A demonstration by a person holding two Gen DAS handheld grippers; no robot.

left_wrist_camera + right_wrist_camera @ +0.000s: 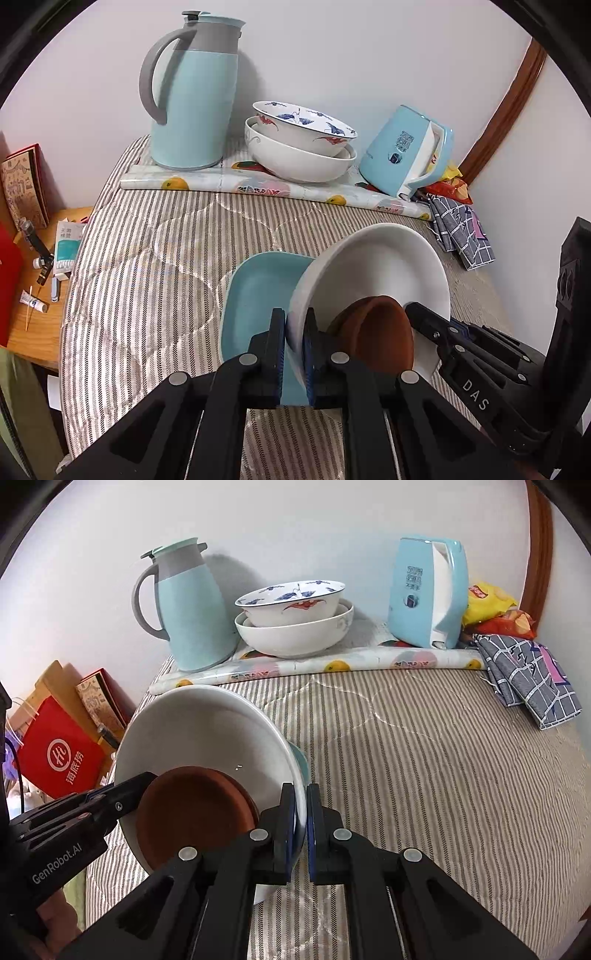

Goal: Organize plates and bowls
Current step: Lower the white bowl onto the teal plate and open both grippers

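Observation:
A white deep plate [373, 266] [199, 723] is held tilted above the striped quilt, with two stacked brown saucers [380, 332] [195, 805] lying inside it. Under it sits a pale blue square plate [251, 295], of which only an edge [301, 760] shows in the right wrist view. My left gripper [293, 332] [144, 779] is shut on the left rim, pinching the white and the blue plate together. My right gripper [300, 805] [417, 314] is shut on the opposite rim. Two nested bowls [299, 147] [291, 624], the upper one painted blue and red, stand at the back.
At the back, on a fruit-print mat [258, 184] [332, 664], stand a blue thermos jug [192, 99] [188, 609] and a blue kettle [406, 151] [424, 590]. A checked cloth [461, 229] [532, 679] and snack bags [495, 609] lie right. A wooden side table [37, 325] is at the left.

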